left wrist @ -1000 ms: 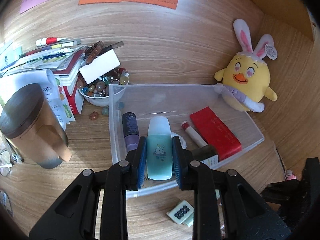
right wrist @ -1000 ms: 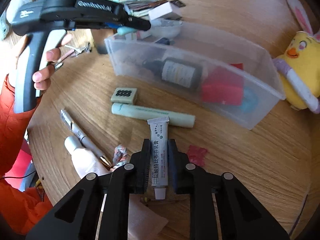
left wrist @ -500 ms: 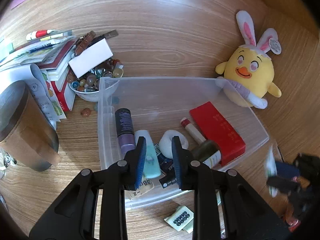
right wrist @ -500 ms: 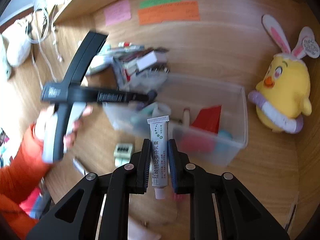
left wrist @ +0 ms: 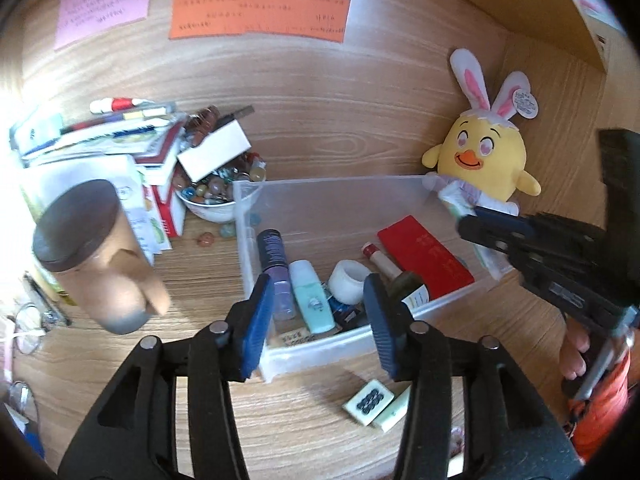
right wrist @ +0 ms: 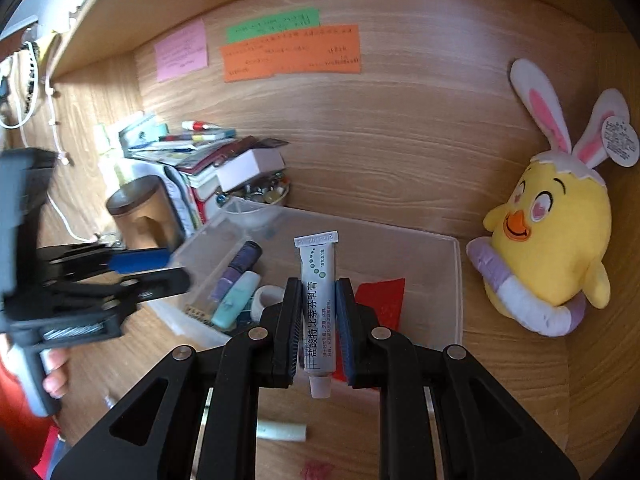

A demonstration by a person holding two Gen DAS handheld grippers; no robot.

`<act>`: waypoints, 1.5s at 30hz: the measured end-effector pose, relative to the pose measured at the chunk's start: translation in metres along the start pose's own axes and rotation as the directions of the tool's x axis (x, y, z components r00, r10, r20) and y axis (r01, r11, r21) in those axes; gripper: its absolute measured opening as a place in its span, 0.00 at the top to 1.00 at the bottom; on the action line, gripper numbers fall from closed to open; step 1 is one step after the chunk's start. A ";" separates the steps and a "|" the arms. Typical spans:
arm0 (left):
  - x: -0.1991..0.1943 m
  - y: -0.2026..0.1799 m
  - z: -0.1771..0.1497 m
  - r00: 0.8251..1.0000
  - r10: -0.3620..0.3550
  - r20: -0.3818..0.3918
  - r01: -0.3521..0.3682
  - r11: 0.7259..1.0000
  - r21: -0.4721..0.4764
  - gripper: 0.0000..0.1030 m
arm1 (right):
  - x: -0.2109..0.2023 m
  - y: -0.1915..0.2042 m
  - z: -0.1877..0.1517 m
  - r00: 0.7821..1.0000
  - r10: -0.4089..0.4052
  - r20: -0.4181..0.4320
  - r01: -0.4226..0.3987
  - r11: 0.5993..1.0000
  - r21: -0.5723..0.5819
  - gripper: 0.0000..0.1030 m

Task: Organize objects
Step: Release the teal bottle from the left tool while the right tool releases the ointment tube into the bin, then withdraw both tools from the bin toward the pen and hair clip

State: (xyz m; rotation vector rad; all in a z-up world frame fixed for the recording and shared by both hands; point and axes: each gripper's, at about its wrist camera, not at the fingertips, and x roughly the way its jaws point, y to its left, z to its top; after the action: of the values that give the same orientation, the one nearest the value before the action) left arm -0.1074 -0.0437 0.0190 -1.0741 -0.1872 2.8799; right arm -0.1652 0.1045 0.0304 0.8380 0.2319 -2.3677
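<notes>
A clear plastic bin [left wrist: 340,194] sits on the wooden desk and also shows in the right wrist view [right wrist: 454,280]. In it lie a teal bottle [left wrist: 312,298], a purple bottle [left wrist: 274,268], a white tape roll [left wrist: 349,280], a red box [left wrist: 426,256] and a dark bottle. My left gripper [left wrist: 318,320] is open and empty, held above the bin's near wall. My right gripper [right wrist: 319,320] is shut on a white ointment tube [right wrist: 318,300], held above the bin's near right side. The right gripper also shows at the right of the left wrist view [left wrist: 464,216].
A yellow plush chick [left wrist: 482,160] sits right of the bin. A brown lidded cup [left wrist: 96,256], a bowl of beads [left wrist: 210,196] and stacked books [left wrist: 100,140] stand left. A mahjong tile [left wrist: 368,398] and a pale green tube [right wrist: 282,431] lie in front.
My left gripper let go of the teal bottle, which now lies in the bin, then opened wide and drew back. My right gripper lifted the ointment tube off the desk to over the bin.
</notes>
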 end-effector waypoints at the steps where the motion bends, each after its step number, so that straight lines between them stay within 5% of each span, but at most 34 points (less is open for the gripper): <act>1: -0.005 0.001 -0.003 1.000 0.006 0.010 -0.006 1.000 0.005 0.48 | 0.008 0.000 0.001 1.000 -0.012 -0.017 0.012 1.000 -0.001 0.85; 4: -0.017 0.005 -0.013 0.999 0.020 0.033 -0.021 1.000 0.011 0.38 | 0.024 -0.002 0.000 0.998 -0.026 -0.059 0.026 1.000 0.003 0.85; 23: -0.033 0.032 -0.080 0.998 0.041 -0.056 -0.045 0.996 -0.075 0.38 | 0.064 0.011 -0.009 0.983 -0.036 -0.180 0.027 0.998 -0.051 0.86; 36: -0.047 0.014 -0.107 0.996 0.040 -0.085 -0.042 0.999 -0.017 0.34 | -0.001 0.014 -0.028 0.997 -0.031 -0.075 0.028 0.999 -0.034 0.44; 45: -0.032 -0.004 -0.124 0.987 -0.016 -0.162 0.021 0.999 0.031 0.34 | -0.042 0.010 -0.059 0.999 -0.029 -0.030 0.030 0.999 0.029 0.32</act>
State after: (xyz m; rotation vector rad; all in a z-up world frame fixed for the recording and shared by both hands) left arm -0.0025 -0.0313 -0.0526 -1.2853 -0.1395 2.7526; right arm -0.1030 0.1380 0.0102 0.8893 0.2228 -2.3927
